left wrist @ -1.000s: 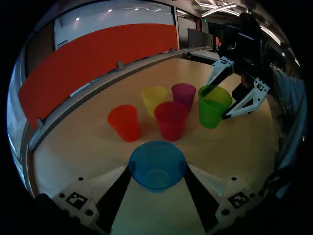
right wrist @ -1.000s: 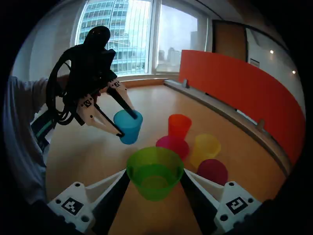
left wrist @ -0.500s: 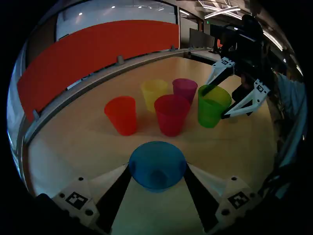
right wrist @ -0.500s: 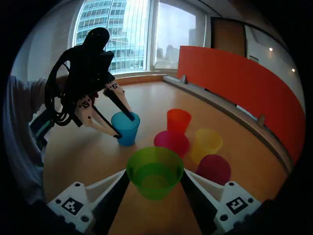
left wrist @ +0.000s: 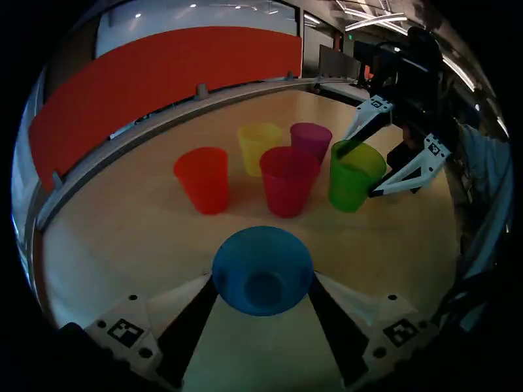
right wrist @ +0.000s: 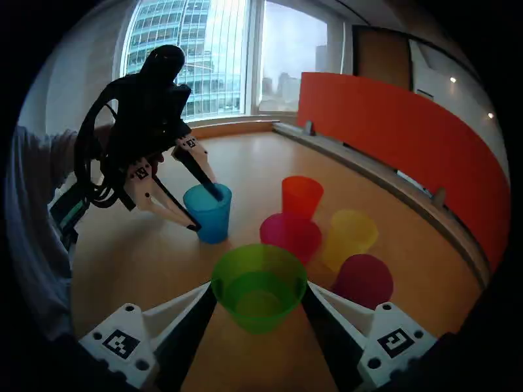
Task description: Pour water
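Left gripper view is showing a translucent blue cup (left wrist: 263,271) sitting upright between the left gripper (left wrist: 263,282), whose fingers are pinching its sides; its bottom is appearing as a darker disc. Right gripper view is showing a translucent green cup (right wrist: 259,287) standing upright between the right gripper (right wrist: 259,292), both fingers pressing on its wall, and a darker band low inside is looking like liquid. Both cups are standing over the pale wooden tabletop (right wrist: 261,166), the green one just beside a cluster of an orange cup (right wrist: 301,196), a yellow cup (right wrist: 350,236), a red cup (right wrist: 291,234) and a purple cup (right wrist: 363,279). From the right gripper view, the left gripper is slanting downward toward the blue cup, a grey sleeve (right wrist: 36,215) showing behind it.
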Motion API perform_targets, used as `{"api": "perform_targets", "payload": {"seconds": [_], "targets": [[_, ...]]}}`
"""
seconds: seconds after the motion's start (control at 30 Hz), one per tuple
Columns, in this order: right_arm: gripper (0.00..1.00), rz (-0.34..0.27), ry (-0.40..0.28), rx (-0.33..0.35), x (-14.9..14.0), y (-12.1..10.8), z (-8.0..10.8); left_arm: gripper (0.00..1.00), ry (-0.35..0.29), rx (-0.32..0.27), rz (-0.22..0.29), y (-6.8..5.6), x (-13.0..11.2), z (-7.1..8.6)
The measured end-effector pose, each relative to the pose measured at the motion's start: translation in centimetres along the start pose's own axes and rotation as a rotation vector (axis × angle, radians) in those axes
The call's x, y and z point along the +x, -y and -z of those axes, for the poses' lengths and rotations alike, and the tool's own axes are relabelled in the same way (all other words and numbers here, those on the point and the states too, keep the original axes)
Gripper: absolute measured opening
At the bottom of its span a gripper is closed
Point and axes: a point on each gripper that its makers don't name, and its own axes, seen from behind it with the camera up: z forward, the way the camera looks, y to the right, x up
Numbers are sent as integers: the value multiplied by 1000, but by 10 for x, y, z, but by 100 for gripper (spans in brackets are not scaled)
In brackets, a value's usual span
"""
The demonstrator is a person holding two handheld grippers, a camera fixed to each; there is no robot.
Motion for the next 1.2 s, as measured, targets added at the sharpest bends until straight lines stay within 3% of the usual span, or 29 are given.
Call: {"api": "perform_targets", "payload": {"seconds": [0.17,0.4,1.2], "targets": [[91,-4,2,1,-2,0,-3,97,3,-3,15,-1,-2,2],[91,-10,6,4,-7,2,-7,97,10,40,-3,5,-8,9],[93,-51,12,-7,-23,3,-9,97,-38,49,58,-8,-15,32]]}}
